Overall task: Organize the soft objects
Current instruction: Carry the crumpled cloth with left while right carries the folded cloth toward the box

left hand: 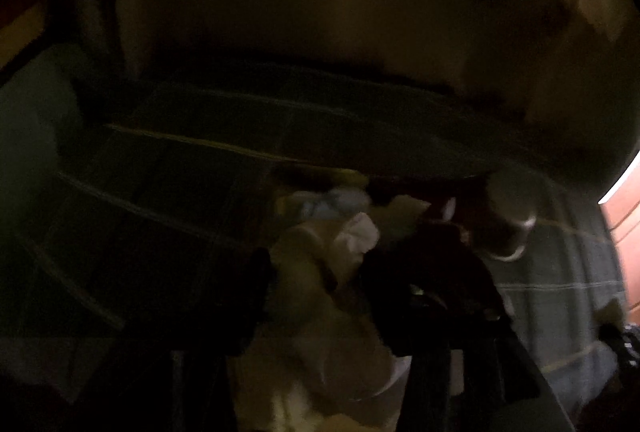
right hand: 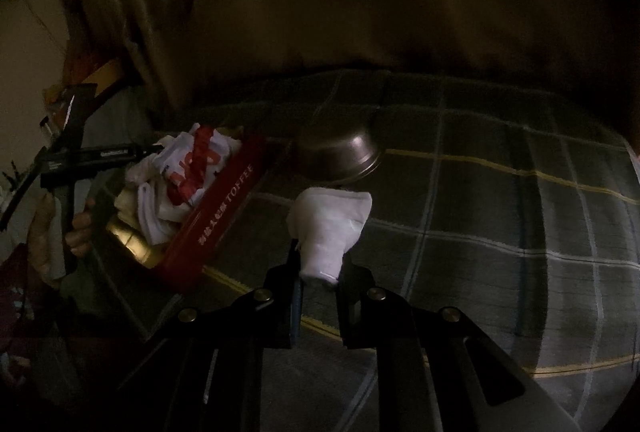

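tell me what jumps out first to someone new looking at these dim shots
The bright white folded cloth pinched in the right claw stands out at centre, above the grey plaid bedcover. Left of it, a red TOFFEE tin stuffed with white and red fabrics is by the left claw; an upturned steel bowl lies behind.

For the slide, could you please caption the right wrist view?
Right tool holds a white cloth over the plaid cover, beside a red tin.

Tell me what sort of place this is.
Probably a dim bedroom at home: a plaid bedspread covers the work surface, with a red toffee tin of white cloths and a steel bowl on it.
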Tool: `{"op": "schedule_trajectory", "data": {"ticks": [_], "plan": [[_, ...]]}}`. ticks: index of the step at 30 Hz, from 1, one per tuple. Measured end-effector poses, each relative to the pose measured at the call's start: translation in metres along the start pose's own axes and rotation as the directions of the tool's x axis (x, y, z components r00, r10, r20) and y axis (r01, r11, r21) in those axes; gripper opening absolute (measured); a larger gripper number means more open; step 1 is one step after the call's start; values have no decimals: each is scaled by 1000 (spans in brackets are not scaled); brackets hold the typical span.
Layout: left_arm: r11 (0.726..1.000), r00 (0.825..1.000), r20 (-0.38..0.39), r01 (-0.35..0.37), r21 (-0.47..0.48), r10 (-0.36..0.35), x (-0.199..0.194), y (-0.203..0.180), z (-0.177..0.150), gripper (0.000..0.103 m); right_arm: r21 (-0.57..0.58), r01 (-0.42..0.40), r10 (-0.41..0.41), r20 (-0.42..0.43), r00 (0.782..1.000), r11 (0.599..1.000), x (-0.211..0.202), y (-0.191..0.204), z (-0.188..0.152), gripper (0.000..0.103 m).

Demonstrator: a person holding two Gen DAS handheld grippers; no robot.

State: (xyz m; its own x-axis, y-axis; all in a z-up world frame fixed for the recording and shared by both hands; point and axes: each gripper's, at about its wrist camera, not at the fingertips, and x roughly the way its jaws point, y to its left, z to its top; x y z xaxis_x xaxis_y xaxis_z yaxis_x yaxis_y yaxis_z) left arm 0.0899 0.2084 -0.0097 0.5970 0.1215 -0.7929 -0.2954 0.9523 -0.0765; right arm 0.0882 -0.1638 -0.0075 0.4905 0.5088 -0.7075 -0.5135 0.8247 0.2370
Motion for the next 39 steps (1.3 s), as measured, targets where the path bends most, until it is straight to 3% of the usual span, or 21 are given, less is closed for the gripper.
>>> {"op": "schedule_trajectory", "data": {"ticks": [3,5,10,17,26,39], "plan": [[996,994,72,-83,44,80,-15,-6,-6,51,-2,-5,5,-2,1000,1000,1,2,0,14],[984,980,129,-164,75,153,-31,-11,-9,54,-6,-10,10,-1,1000,1000,0,4,0,14],[968,959,193,-230,98,208,-60,-23,-19,59,-26,-41,41,4,999,999,-4,18,2,14],[974,966,165,-213,76,199,-80,-32,-32,60,-62,-132,132,-4,991,989,-6,50,5,15],[979,975,86,-204,2,203,-105,-22,-72,60,-117,-222,217,-52,975,968,12,96,9,15],[930,943,2,-329,-163,334,-111,28,-134,60,-166,-287,269,-122,955,943,50,161,24,16]]}}
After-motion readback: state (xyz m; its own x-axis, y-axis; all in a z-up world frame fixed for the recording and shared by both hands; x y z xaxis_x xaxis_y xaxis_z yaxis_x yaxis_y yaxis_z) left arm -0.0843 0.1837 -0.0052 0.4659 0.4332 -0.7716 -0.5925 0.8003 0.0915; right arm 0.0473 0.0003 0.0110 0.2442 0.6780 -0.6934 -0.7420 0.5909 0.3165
